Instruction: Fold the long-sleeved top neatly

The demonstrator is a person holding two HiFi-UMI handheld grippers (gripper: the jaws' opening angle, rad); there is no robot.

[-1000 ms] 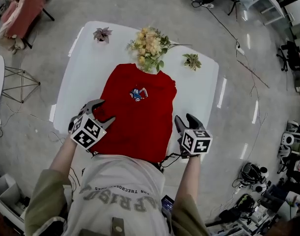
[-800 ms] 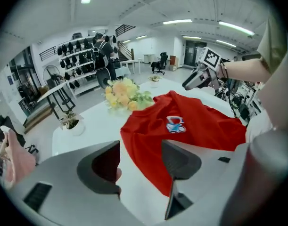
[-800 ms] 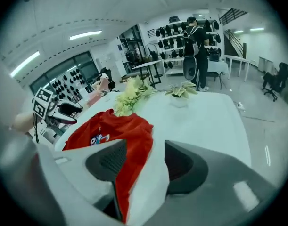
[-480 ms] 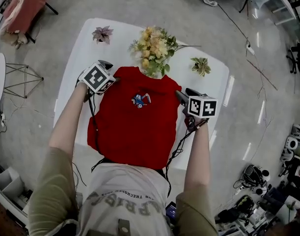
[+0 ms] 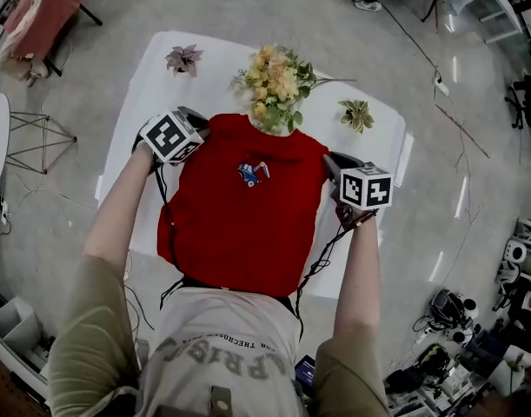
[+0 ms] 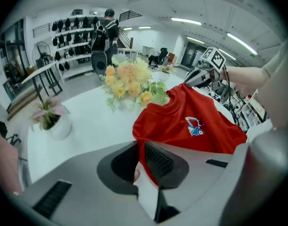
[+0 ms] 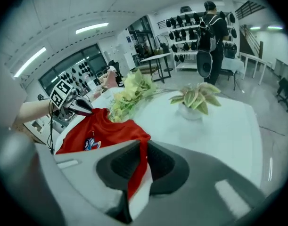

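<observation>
A red long-sleeved top with a small blue print on the chest lies flat on the white table, its collar towards the far side. My left gripper is at the far left shoulder corner. Its jaws have just been closing and now pinch a fold of the red fabric, as my left gripper shows in its own view. My right gripper is at the far right shoulder. Its jaws have just been closing too, and red cloth runs between them at my right gripper.
A bouquet of yellow flowers lies just beyond the collar. Two small potted plants stand at the far left and far right of the table. Black cables hang from both grippers over the near edge. A person stands by shelves in the background.
Both grippers moved from the near hem to the far shoulder corners. In the last half second they stayed there and the shoulder corners now sit gathered at the jaws.
</observation>
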